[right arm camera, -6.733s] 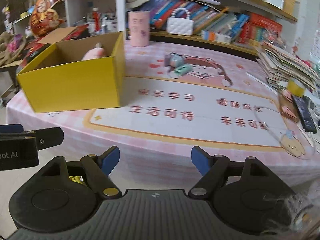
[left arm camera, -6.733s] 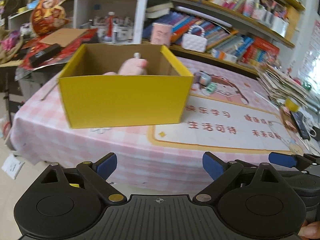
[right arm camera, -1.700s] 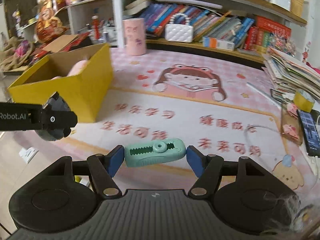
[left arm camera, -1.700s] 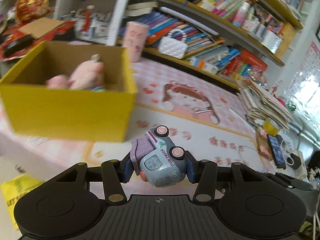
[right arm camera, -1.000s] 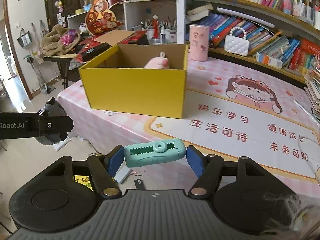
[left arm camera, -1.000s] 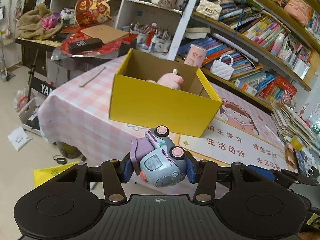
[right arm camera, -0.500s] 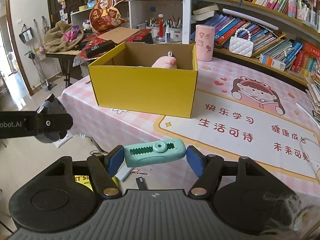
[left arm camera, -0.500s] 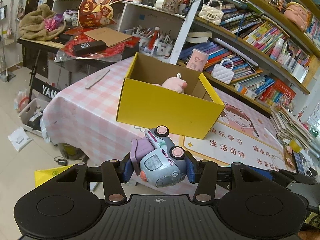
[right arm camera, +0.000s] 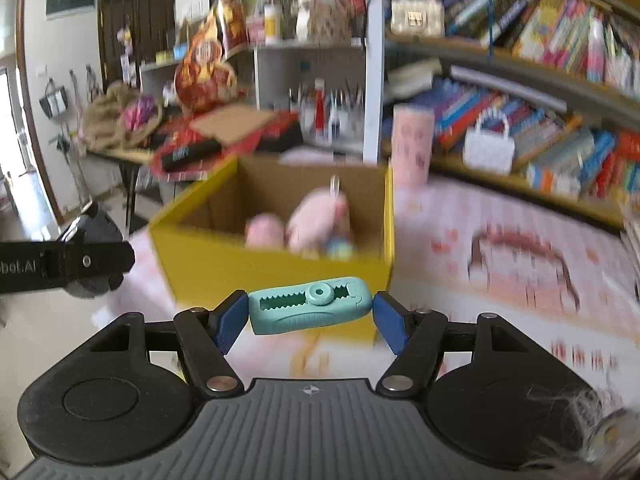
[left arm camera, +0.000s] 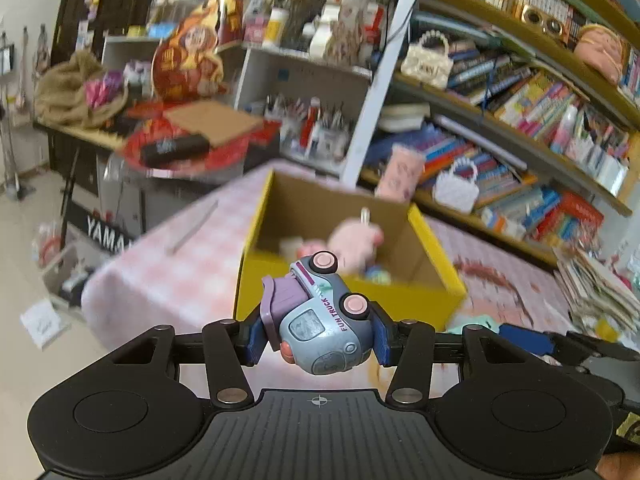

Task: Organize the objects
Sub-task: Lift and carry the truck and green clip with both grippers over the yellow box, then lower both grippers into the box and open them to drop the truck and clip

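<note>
Two items are being carried to the yellow box (left arm camera: 348, 300) on the tabletop (left arm camera: 176, 264): the left gripper (left arm camera: 318, 332) is clamped on a toy truck (left arm camera: 320, 316), the right gripper (right arm camera: 310, 316) on a teal clip (right arm camera: 310, 310). Next each needs lifting over the rim, then releasing among what look like pink plush toys (right arm camera: 316, 220), though blur hides detail. Compared with half a second earlier, the box looms nearer and its interior shows more.

Bright, soft daylight fills both views. Motion blur smears the yellow cardboard box (left arm camera: 352, 276) and far bookshelves (right arm camera: 540, 92); near gripper bodies stay sharp. Fisheye bending curves the edges.
</note>
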{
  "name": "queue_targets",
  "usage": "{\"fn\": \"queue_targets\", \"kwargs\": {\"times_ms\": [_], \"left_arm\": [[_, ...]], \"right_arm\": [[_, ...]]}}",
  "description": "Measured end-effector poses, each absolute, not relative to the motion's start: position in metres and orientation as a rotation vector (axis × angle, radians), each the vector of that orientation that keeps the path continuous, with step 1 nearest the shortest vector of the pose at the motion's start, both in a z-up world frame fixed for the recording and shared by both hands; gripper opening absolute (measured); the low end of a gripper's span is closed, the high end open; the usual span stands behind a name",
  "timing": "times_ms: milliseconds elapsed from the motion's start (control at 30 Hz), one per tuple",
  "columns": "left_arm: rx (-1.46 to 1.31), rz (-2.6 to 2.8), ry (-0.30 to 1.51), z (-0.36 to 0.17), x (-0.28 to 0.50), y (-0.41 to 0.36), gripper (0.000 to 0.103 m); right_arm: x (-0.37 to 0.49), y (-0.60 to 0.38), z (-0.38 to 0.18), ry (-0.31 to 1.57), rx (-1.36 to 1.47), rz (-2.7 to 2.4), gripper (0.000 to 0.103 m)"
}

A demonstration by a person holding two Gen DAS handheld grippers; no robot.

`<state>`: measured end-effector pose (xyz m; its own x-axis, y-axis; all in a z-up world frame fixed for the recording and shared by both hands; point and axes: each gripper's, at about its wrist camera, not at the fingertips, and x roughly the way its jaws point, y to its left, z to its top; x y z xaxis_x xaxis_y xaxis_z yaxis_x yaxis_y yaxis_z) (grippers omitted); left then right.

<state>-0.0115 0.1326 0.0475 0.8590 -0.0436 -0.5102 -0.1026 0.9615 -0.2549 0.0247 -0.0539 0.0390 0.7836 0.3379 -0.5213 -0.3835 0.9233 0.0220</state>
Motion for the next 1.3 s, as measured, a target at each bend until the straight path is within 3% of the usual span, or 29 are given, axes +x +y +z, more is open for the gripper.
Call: {"fn": "queue_targets", "kwargs": {"times_ms": [233, 533, 1100, 1167, 1267, 1300], "left_arm": [[-0.277, 0.063, 0.505, 0.053, 0.051, 0.132, 0.049], [-0.234, 0.114, 0.624, 0.02, 0.119, 0.132, 0.049], [-0.156, 0.099, 0.715, 0.003, 0.146, 0.125, 0.049], [-0.162, 0.081, 0.699, 0.007, 0.142, 0.124, 0.053], [-0.15, 0.068, 0.645, 0.018, 0.132, 0.119, 0.068], [-0.143, 0.064, 0.621, 0.023, 0.127, 0.116, 0.069]], "right_arm": [[0.102, -0.031, 0.044, 0.511, -0.122, 0.404, 0.066], [0.173, -0.009, 0.004, 0.648, -0.222, 0.483, 0.067], [0.193, 0.002, -0.007, 0.711, -0.283, 0.534, 0.067], [0.189, -0.003, -0.004, 0.709, -0.254, 0.523, 0.067], [0.172, -0.015, 0.009, 0.658, -0.216, 0.507, 0.07], [0.165, -0.019, 0.014, 0.636, -0.203, 0.496, 0.071]]}}
